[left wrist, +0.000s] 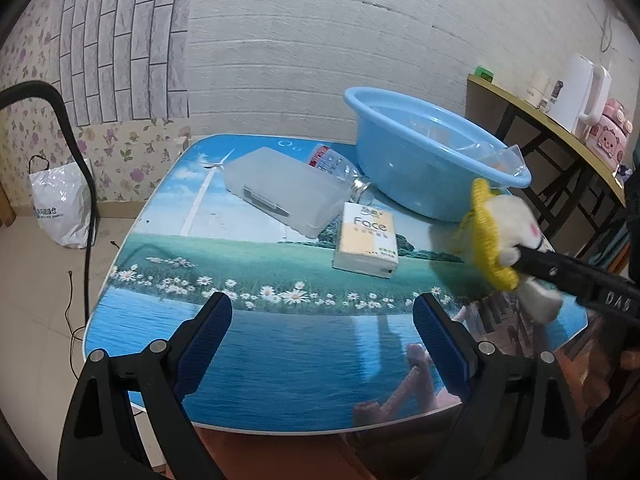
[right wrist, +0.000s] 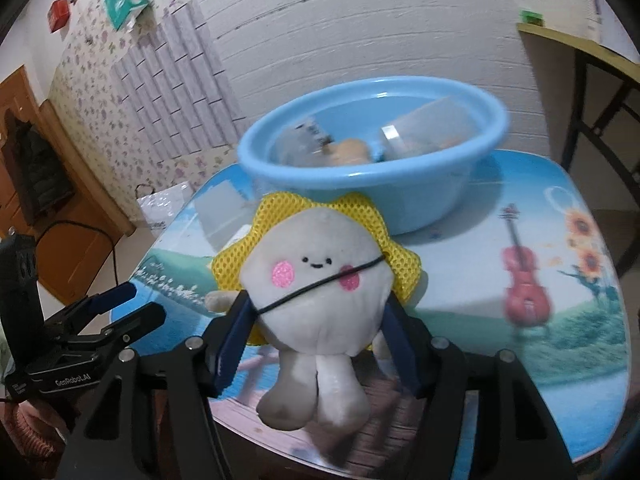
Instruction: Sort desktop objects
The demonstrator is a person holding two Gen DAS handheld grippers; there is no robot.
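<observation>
My right gripper (right wrist: 316, 304) is shut on a white plush toy (right wrist: 316, 280) with a yellow mesh frill, pink cheeks and a black cord, its pads pressing the body's sides. In the left wrist view the plush toy (left wrist: 504, 232) hangs above the table's right side, in front of the blue basin (left wrist: 420, 184). The basin (right wrist: 360, 192) holds a clear plastic container (right wrist: 424, 128) and other blurred items. A clear plastic box (left wrist: 280, 188), a bottle (left wrist: 336, 164) and a tissue pack (left wrist: 368, 240) lie on the table (left wrist: 280, 360). My left gripper (left wrist: 322, 304) stands open over the front edge with nothing between its fingers.
A white plastic bag (left wrist: 60, 208) sits on the floor at the left beside a black curved bar (left wrist: 60, 120). At the right stands a side table (left wrist: 520, 100) with a white kettle (left wrist: 580, 96) and a pink item (left wrist: 608, 132). The wall runs close behind the basin.
</observation>
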